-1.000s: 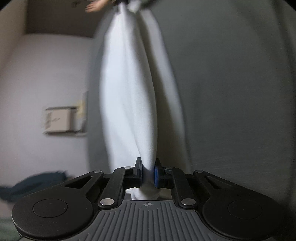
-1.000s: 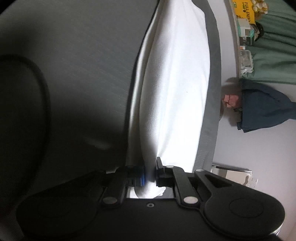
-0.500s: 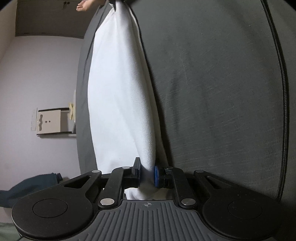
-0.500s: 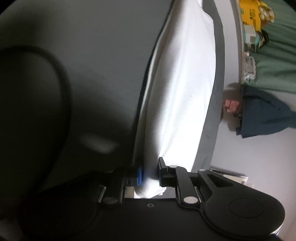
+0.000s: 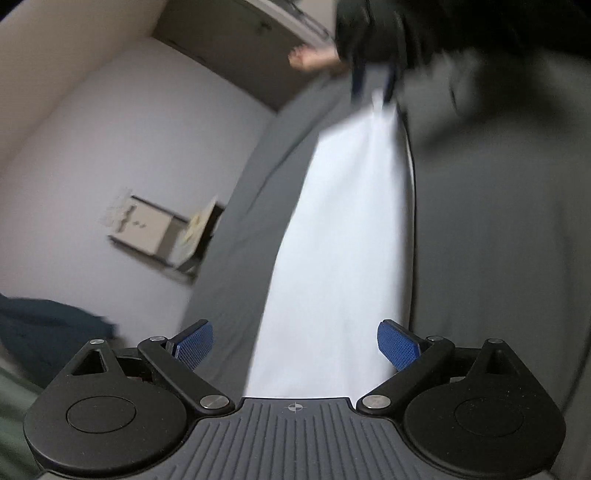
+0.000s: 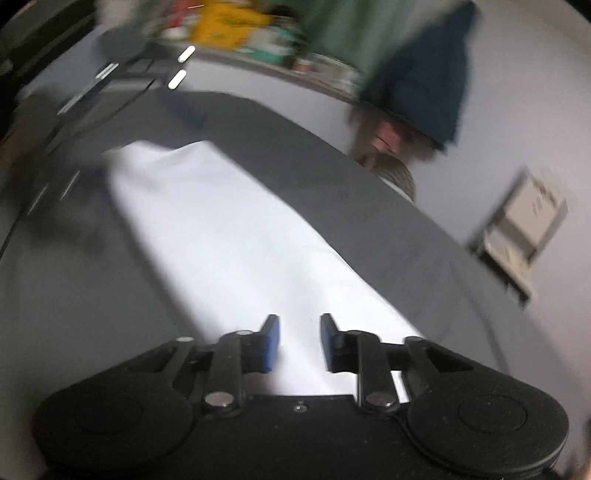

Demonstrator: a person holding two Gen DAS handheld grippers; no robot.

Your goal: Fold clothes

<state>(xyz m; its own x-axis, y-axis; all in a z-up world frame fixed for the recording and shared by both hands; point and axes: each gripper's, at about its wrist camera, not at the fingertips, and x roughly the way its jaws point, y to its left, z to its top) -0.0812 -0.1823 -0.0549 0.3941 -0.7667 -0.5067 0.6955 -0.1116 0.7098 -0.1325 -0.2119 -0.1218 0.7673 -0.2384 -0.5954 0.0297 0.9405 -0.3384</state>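
Cloth (image 5: 343,236): near end hidden under the gripper body in both views, far end smeared. Shelf clutter (image 6: 236,33): motion-blurred, items unreadable. Box (image 6: 524,225): blurred, markings illegible.

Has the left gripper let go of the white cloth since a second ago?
Yes. The left gripper was clamped on the white cloth; now its jaws stand wide apart, and the cloth lies as a flat strip on the grey surface.

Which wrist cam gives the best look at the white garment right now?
Right wrist. The white garment lies as one long folded strip on the gray surface, far end included, past the open right gripper. Left wrist shows the strip too, but its far end blurs behind dark shapes beyond the open left gripper.
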